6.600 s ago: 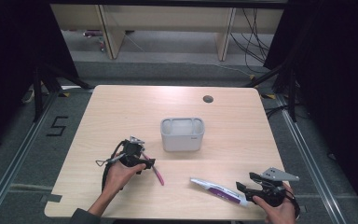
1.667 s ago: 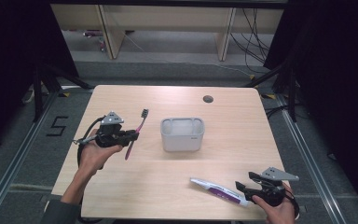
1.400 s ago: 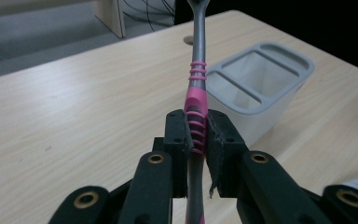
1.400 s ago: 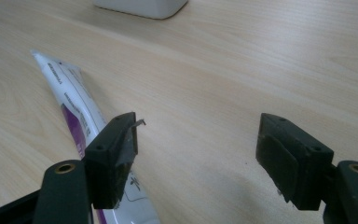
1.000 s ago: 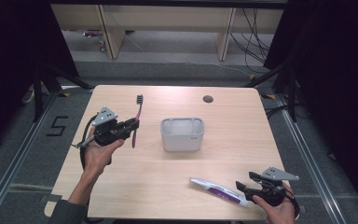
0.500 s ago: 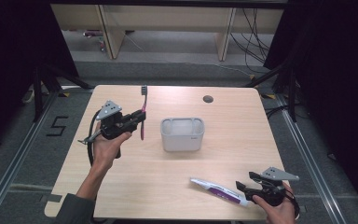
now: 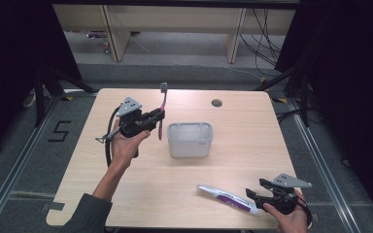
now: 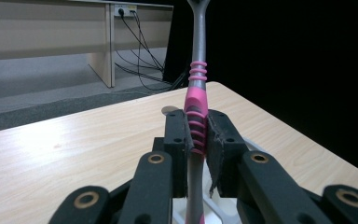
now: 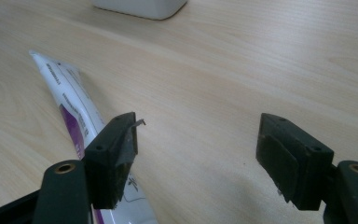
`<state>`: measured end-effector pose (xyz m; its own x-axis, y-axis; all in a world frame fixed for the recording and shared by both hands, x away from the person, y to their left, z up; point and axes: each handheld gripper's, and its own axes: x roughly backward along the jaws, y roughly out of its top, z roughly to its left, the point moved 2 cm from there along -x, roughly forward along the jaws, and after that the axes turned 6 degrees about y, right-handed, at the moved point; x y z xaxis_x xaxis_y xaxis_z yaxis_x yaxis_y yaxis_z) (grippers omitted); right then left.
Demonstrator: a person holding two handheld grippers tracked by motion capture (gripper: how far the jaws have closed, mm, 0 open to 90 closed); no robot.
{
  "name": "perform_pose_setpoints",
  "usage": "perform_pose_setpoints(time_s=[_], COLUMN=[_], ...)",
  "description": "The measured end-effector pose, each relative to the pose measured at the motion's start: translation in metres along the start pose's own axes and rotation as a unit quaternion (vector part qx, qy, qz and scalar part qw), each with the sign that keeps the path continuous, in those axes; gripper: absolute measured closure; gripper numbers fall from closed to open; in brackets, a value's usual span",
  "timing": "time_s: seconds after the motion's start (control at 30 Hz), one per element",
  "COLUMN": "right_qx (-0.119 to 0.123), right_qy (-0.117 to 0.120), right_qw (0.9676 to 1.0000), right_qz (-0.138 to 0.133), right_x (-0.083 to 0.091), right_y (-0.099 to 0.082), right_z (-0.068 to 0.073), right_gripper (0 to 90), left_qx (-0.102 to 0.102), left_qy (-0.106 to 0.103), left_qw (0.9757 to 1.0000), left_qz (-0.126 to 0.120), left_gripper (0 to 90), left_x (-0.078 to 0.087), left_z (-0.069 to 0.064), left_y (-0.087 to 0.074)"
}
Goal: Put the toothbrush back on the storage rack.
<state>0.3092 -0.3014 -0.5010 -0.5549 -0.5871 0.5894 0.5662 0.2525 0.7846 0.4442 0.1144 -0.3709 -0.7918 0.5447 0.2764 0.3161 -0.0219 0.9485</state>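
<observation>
Now left gripper point(image 7: 148, 120) pinches toothbrush point(image 7: 162, 110) at pink grip, head up, raised just left of bin point(image 7: 190, 139), likely for drop-in. Right gripper point(image 7: 264, 195) spread, near right, beside tube point(image 7: 228, 198), likely waiting.

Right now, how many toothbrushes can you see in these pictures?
1. The pink and grey toothbrush is held upright in the left claw, just left of the white container. None shows inside the container, though its bottom may be hidden.
</observation>
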Motion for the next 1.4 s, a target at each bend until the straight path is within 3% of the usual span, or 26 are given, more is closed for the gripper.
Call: perform_pose_setpoints(time_s=[0.43,0.83,1.4], right_qx=[0.004,0.001,0.007], right_qy=[0.001,0.003,0.008], right_qw=[1.0,1.0,0.9999], right_qz=[-0.001,-0.001,0.003], right_x=[0.0,0.0,-0.001], right_y=[0.0,0.0,0.0], right_z=[0.0,0.0,-0.001], right_gripper=[29.9,29.9,29.8], left_qx=[-0.011,-0.004,0.011], left_qy=[0.0,0.005,0.025], left_qw=[0.9999,0.9998,0.999], left_qz=[0.012,0.021,0.034], left_gripper=[78.8,78.8,78.7], left_x=[-0.026,-0.045,-0.069], left_z=[-0.013,-0.014,-0.006], left_y=[0.007,0.002,-0.024])
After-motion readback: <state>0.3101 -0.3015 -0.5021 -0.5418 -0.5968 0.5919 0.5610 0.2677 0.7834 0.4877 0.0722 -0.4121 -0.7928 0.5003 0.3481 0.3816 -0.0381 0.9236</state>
